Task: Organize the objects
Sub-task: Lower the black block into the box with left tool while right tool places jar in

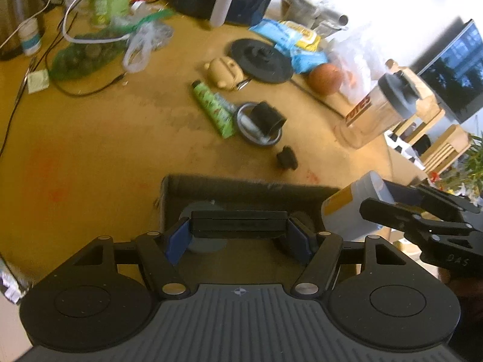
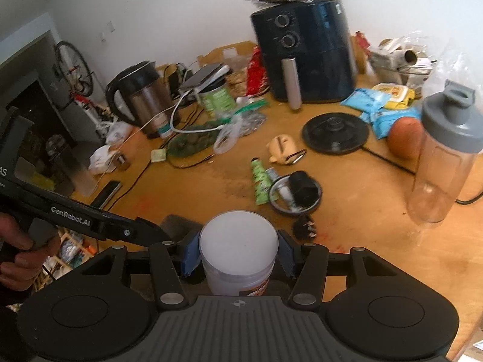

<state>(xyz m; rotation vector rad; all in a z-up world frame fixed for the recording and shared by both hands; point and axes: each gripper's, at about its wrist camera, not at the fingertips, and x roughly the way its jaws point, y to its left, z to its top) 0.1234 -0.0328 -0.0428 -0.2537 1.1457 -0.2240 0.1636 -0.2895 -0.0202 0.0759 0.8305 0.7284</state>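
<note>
A flat black block [image 1: 239, 224] was held crosswise between the blue pads of the left gripper [image 1: 238, 235], its jaws set fairly wide to span it, just above an open cardboard box [image 1: 253, 188] at the near edge of the wooden table [image 1: 105, 150]. A white tub [image 2: 238, 253] was gripped at its sides by the right gripper [image 2: 238, 256], its jaws about half apart, close beside the same box. Both tools were crowded over 1 small opening, so a knock between them was judged the main risk, since a bump could twist the block loose from the pads. The smooth, round tub could also slip if tilted further. A loose black knob [image 1: 286, 158] and a green tube [image 1: 213, 108] lay beyond the box, near enough to be swept off.
</note>
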